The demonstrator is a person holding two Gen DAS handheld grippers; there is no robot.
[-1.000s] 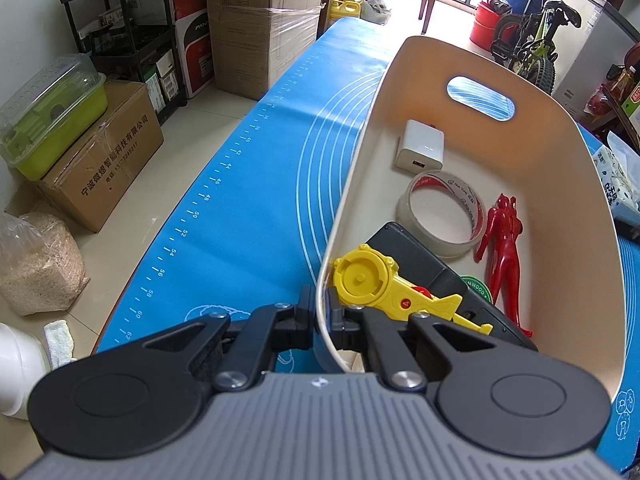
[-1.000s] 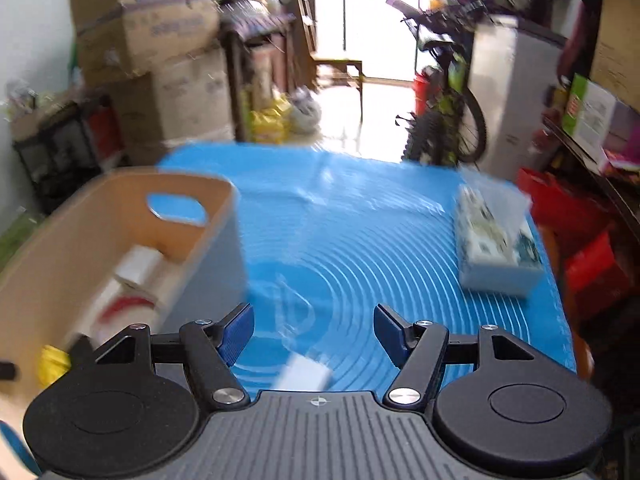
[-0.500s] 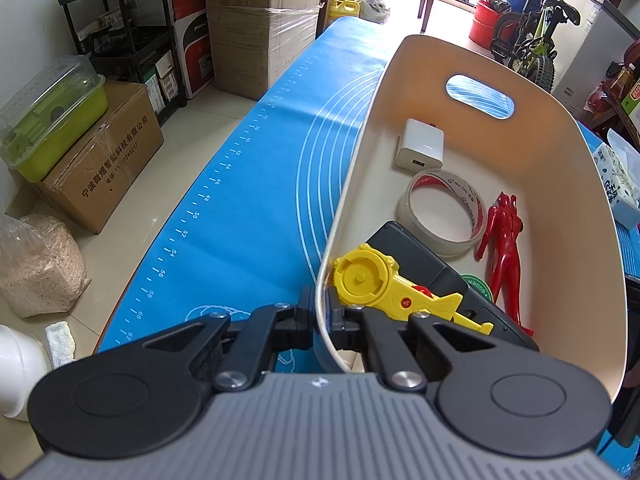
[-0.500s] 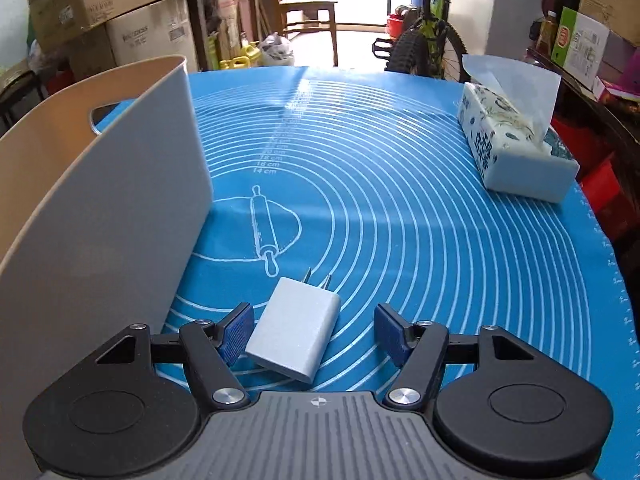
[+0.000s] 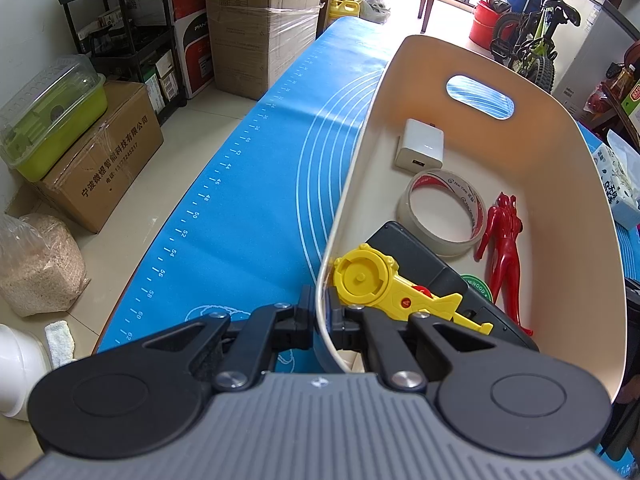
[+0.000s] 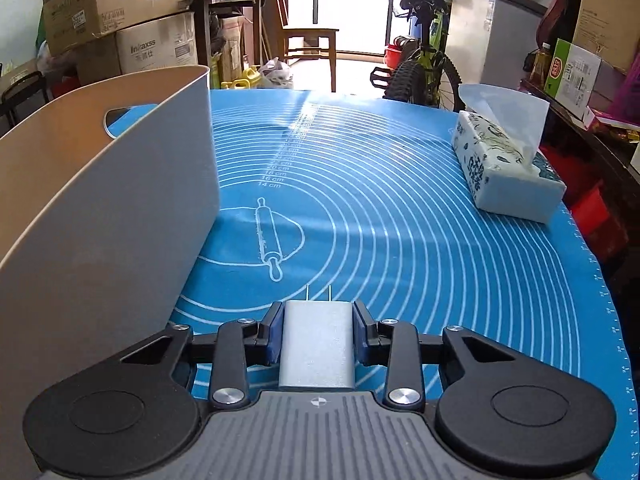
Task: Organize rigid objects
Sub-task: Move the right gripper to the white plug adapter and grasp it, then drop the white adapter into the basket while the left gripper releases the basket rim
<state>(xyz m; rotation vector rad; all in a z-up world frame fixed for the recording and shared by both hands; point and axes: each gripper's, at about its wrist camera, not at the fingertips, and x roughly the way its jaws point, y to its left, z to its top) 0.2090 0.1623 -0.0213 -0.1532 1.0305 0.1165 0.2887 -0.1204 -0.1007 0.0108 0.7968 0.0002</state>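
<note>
Grey charger [image 6: 317, 344] is being pinched by the right gripper [image 6: 317, 334]; basket [image 5: 580, 184] rim is being clamped by the left gripper [image 5: 322, 316]. Charger could be dropped if squeezed loosely.

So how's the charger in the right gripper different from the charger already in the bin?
The charger on the right is clamped between the right gripper pads, outside the bin; the other charger lies loose on the bin floor near the handle cutout. The held one shows its two prongs pointing forward; the binned one shows its port. The held one looks greyer, the binned one whiter. Both are small boxy plug blocks.
</note>
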